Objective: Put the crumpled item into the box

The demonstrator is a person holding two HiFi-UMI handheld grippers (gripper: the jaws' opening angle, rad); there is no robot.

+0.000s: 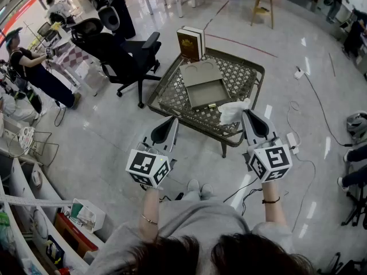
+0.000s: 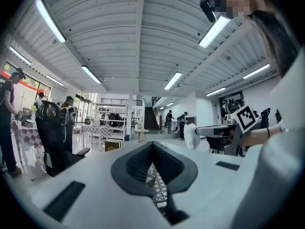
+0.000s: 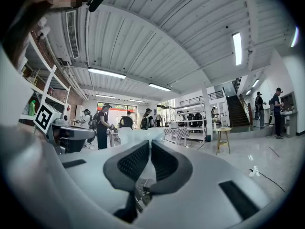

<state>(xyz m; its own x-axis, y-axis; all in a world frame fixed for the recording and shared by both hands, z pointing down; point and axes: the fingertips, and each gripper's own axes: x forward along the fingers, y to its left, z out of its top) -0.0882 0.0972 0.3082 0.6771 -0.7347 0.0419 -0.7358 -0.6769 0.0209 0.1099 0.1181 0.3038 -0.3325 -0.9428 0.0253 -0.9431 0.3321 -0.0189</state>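
Observation:
A white crumpled item [image 1: 233, 112] hangs over the near right corner of the metal lattice table [image 1: 256, 69], pinched at the tip of my right gripper [image 1: 246, 114]. In the right gripper view the jaws stand almost together with the white item [image 3: 139, 135] between them. An open grey box [image 1: 207, 93] lies on the table's middle, its lid [image 1: 200, 73] just behind it. My left gripper [image 1: 174, 120] hovers over the table's near left edge, shut and empty; its fingertips [image 2: 152, 145] meet. The left gripper view also shows the crumpled item [image 2: 190, 135].
A dark book-like box [image 1: 191, 43] stands at the table's far edge. A black office chair [image 1: 123, 53] is left of the table. Cables and a power strip [image 1: 293, 140] lie on the floor at right. People stand at far left; shelves are at lower left.

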